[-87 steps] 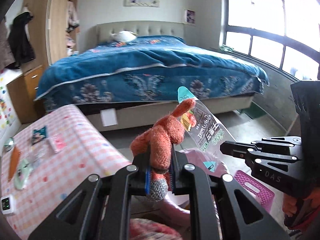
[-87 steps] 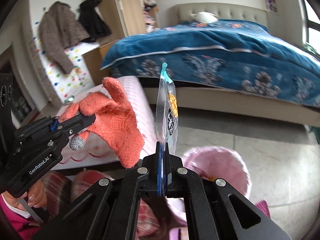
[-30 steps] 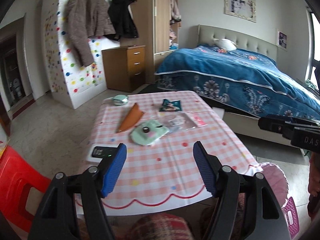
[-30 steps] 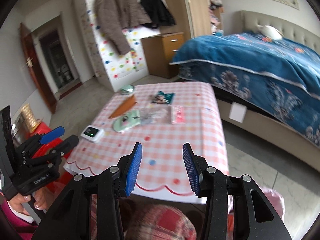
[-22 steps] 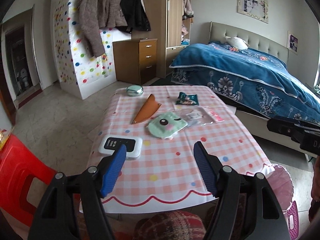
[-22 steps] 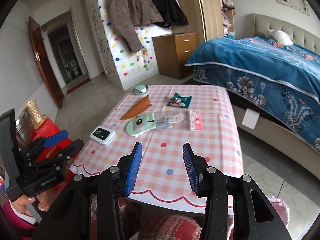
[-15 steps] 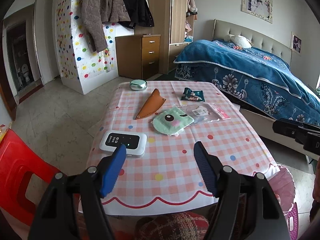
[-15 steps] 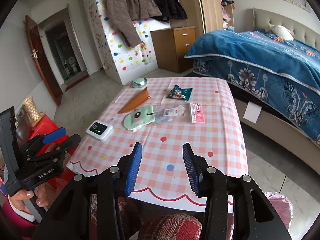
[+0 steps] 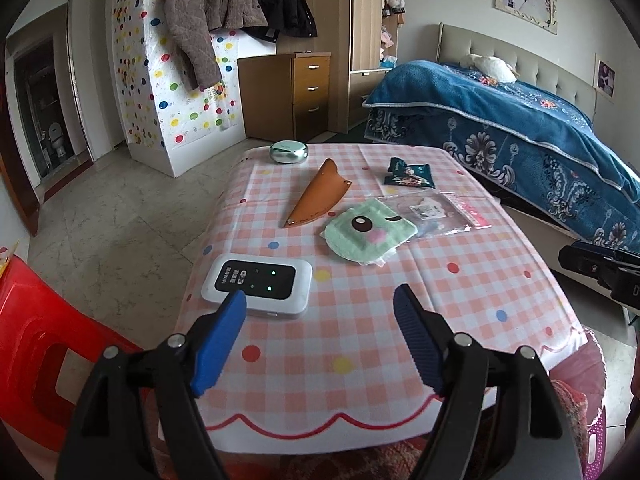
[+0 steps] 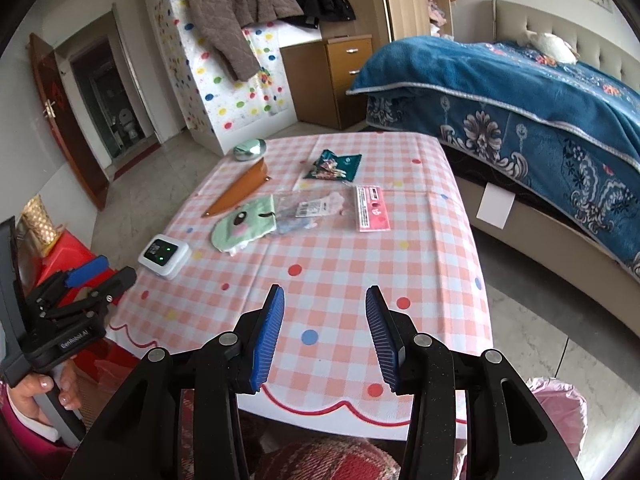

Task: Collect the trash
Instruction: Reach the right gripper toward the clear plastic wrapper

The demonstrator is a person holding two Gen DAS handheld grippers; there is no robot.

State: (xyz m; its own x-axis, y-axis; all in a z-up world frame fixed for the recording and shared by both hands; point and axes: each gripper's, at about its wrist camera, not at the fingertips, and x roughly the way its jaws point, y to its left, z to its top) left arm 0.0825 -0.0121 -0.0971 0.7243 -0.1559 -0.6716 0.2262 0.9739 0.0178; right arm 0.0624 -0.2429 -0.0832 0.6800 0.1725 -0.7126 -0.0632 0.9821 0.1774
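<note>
A low table (image 9: pixel 460 296) with a pink checked cloth holds a dark green snack wrapper (image 9: pixel 409 173), a clear plastic packet (image 9: pixel 436 215), a pink-ended packet (image 10: pixel 372 208), a green face pouch (image 9: pixel 366 233), a brown sheath (image 9: pixel 316 192), a white pocket router (image 9: pixel 258 284) and a round silver case (image 9: pixel 287 152). My left gripper (image 9: pixel 320 312) is open and empty over the table's near edge, next to the router. My right gripper (image 10: pixel 324 312) is open and empty above the near right part of the cloth. A pink-lined bin (image 10: pixel 560 404) stands on the floor at the table's right corner.
A red plastic stool (image 9: pixel 36 344) stands left of the table. A bed with a blue cover (image 9: pixel 520 128) lies to the right. A wooden drawer unit (image 9: pixel 292 96) and hanging coats (image 9: pixel 216 12) stand at the back. Tiled floor surrounds the table.
Both grippers held a glove and a wrapper over the bin, and now are open and empty. Both have swung left to face the table and moved closer to it.
</note>
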